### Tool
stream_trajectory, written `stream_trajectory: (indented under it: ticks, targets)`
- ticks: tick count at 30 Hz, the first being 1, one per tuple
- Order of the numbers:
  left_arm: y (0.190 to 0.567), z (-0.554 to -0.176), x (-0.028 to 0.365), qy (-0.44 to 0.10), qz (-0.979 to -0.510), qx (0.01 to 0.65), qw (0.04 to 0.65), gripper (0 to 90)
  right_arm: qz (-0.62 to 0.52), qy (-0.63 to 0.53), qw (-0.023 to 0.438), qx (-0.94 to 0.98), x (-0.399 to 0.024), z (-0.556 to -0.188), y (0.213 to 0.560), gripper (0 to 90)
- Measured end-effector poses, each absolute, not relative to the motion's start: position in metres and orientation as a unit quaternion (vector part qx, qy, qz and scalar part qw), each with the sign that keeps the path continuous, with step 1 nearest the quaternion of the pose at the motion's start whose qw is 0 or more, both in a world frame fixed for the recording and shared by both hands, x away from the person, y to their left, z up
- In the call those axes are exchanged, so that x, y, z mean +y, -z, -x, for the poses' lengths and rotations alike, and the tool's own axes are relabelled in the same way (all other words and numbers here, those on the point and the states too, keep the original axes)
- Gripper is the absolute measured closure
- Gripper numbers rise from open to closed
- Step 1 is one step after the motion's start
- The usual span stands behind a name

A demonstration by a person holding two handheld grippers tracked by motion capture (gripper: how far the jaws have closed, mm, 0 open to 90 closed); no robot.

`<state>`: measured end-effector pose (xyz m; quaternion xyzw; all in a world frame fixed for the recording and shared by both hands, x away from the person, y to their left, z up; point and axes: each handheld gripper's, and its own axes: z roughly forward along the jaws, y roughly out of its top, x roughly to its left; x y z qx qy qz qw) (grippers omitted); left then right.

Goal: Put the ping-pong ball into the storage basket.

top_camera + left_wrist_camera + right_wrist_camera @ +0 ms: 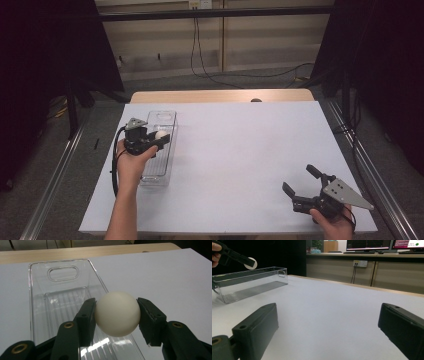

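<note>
A cream-white ball (117, 313) sits clamped between the two black jaws of my left gripper (117, 315), held above a clear plastic tray (37, 305). From above, the left gripper (161, 138) hovers over the middle of that long tray (169, 116) on the table's left side, with the ball (160, 135) at its tip. My right gripper (301, 180) rests low near the front right corner of the table, jaws spread wide with nothing between them. In the right gripper view the tray (249, 283) and the ball (252, 263) appear far off at the left.
A white sheet (240, 150) covers the table, with a wooden strip (220, 95) showing along the far edge. Cables hang against the wall behind. Monitors (372, 245) stand on a desk beyond the table in the right gripper view.
</note>
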<state>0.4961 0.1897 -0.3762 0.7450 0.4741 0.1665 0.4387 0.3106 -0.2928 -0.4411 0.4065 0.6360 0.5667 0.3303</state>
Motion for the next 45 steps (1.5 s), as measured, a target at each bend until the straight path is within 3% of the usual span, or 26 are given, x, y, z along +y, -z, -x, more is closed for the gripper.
stream_trajectory:
  ticks: [45]
  targets:
    - [0.385,-0.500,0.201,-0.192,-0.749,0.490,0.404,50.9,-0.406,-0.569,0.330,0.634,-0.293,-0.310,0.440,2.4]
